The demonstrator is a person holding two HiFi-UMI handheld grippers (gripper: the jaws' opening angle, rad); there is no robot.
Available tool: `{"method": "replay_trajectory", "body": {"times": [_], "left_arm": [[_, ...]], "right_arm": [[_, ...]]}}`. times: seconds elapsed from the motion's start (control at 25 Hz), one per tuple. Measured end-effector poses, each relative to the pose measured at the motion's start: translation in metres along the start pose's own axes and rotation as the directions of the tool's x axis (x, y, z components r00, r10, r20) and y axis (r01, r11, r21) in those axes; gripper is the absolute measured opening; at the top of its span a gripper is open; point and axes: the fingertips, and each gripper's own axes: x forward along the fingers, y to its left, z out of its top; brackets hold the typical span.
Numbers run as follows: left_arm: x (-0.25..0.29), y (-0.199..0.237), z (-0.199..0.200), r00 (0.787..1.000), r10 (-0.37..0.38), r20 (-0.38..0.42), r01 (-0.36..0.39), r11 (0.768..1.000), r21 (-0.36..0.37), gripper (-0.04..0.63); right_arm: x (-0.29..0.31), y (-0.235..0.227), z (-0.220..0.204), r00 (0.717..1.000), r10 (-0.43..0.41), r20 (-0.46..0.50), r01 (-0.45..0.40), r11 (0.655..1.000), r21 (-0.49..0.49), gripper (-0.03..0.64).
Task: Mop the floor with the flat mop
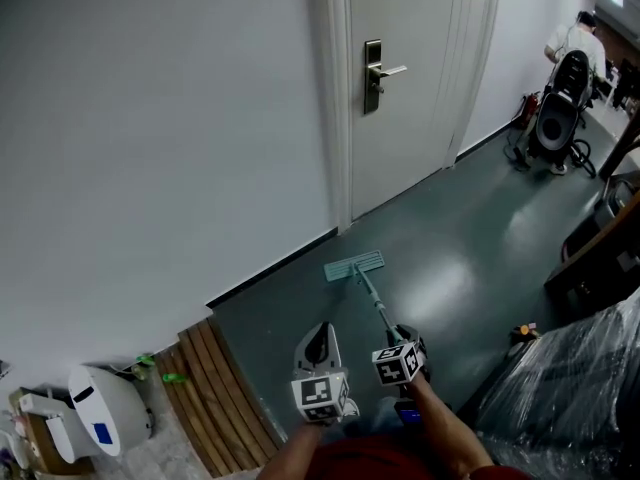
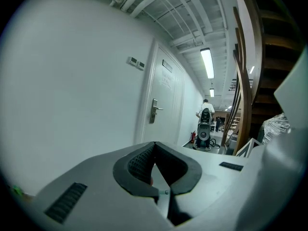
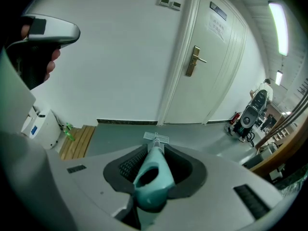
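Observed: the right claw point(image 1: 403, 339) is clamped on the top end of the flat mop point(image 1: 371, 297). Its teal handle point(image 3: 152, 177) sits between the pads. The mop head point(image 1: 354, 265) lies flat on the floor point(image 1: 470, 238), just beside the dark skirting point(image 1: 275, 265) at the foot of the white wall point(image 1: 150, 148). The left claw point(image 1: 320, 341) is held up beside the right one. Its pads are together with nothing between them, and it is clear of the handle. Risk one: the mop is held at a single point at its far end, so a hard push could let the handle twist or slide in the pads and the head could wander. Risk two: the head is close enough to the skirting that a forward stroke could knock it. Risk three: a sideways stroke to the left could catch the edge of the timber slats point(image 1: 215, 398). To the right, a plastic-wrapped load point(image 1: 575, 383) narrows the working lane. Surface: the floor is smooth, grey-green and glossy, with light reflecting off it. I judge it would be slippery once wet. Room: this is a corridor with a closed door point(image 1: 410, 118) ahead. Further along, a person point(image 1: 578, 38) stands by a machine point(image 1: 555, 118) with cables on the floor, and a damp floor would be a hazard to them.
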Motion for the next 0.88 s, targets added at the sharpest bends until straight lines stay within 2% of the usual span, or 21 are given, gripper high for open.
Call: {"method": "replay_trajectory", "body": {"times": [0.32, 0.6, 0.88], "left_arm": [[0.051, -0.005, 0.002, 1.000, -0.015, -0.019, 0.015, 1.000, 0.012, 0.014], [0.100, -0.029, 0.013, 1.000, -0.014, -0.016, 0.015, 1.000, 0.010, 0.014], [0.117, -0.041, 0.014, 1.000, -0.017, -0.008, 0.017, 1.000, 0.020, 0.014]], "right_arm": [[0.029, -0.026, 0.030, 1.000, 0.006, 0.016, -0.006, 1.000, 0.005, 0.117], [0.039, -0.068, 0.054, 0.999, 0.043, 0.027, -0.043, 0.999, -0.004, 0.117], [0.042, -0.081, 0.054, 0.998, 0.055, 0.020, -0.055, 0.998, -0.016, 0.118]]}}
